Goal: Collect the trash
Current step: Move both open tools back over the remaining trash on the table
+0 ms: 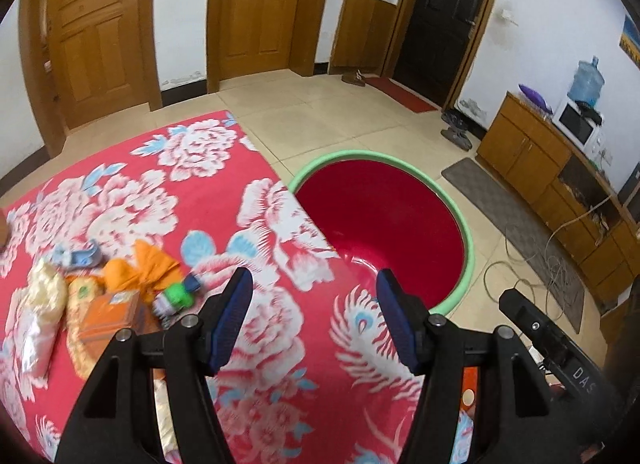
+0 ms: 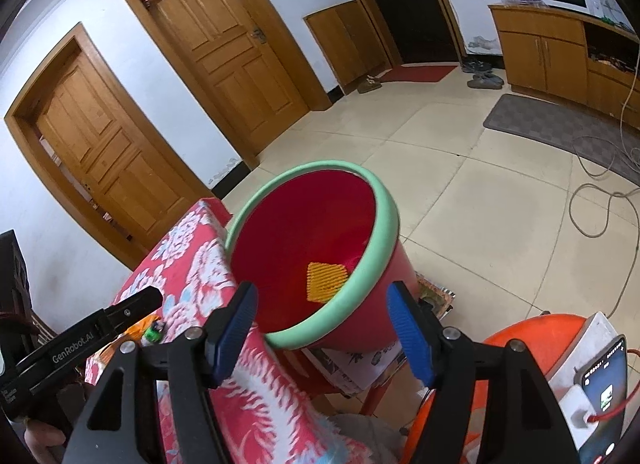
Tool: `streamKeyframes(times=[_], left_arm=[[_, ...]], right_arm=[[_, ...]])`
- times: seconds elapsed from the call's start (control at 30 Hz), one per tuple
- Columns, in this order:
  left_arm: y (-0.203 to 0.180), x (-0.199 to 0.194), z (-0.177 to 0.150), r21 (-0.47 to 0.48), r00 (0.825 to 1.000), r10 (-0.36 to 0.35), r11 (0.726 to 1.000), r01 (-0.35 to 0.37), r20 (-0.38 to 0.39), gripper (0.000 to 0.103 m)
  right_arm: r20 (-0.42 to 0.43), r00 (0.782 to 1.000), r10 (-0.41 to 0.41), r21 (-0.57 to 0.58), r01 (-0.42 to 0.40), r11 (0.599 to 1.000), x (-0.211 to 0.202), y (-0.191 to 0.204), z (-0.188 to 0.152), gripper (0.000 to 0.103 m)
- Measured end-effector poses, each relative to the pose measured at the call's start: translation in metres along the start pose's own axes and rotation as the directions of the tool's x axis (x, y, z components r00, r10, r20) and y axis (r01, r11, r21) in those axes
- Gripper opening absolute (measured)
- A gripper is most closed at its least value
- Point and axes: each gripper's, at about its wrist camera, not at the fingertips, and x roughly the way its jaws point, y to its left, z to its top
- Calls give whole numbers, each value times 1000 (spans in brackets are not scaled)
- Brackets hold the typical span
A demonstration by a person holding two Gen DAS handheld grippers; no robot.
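On the floral red cloth covering the table lay the litter heap: orange wrapper, orange box, pale plastic bags, a green-and-white piece, all near the cloth's left side. Beside the table's edge stood a red bin with a green rim, a yellow ribbed piece inside. Left gripper: jaws parted, nothing between them, above the cloth. Right gripper: jaws parted, empty, before the bin.

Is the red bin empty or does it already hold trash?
Not empty: the bin holds one yellow-orange ribbed piece near its bottom, seen from the right wrist.
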Motion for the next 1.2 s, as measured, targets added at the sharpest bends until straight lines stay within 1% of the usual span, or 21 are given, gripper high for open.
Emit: streamKeyframes(times=[0.33,0.47,0.63,0.77,0.83,0.97,1.07,1.2], left_arm=[[47,-43,-17,-79,996,74,994,-71,44,64],[71,-56,-26,-125,992,114,986,-106,55,64],[104,-71,-41,-168,984,170,973,-160,48,64],[130,-82,-52,-182,964,259,952,-245,53,64],[146,-87,-57,-187,949,311,937,-297,51,64],[180,-91,-64,-222,935,354,913,-341,20,64],[198,-90,-69,-231,929,370,904,-359,5,64],[222,-81,-78,-272,938,345,900,-342,-38,64]], right_arm=[[-46,997,68,-90,-72,993,-12,40,-16,70],[-71,995,67,-120,-75,990,-14,53,-28,70],[-99,992,77,-141,-91,986,-15,66,-40,70],[-111,991,70,-173,-88,981,-17,81,-49,70],[-124,990,65,-195,-88,977,-17,89,-53,70],[-141,988,61,-223,-92,970,-18,102,-61,71],[-156,986,56,-236,-92,967,-16,110,-68,71],[-176,983,44,-262,-90,961,-13,121,-77,72]])
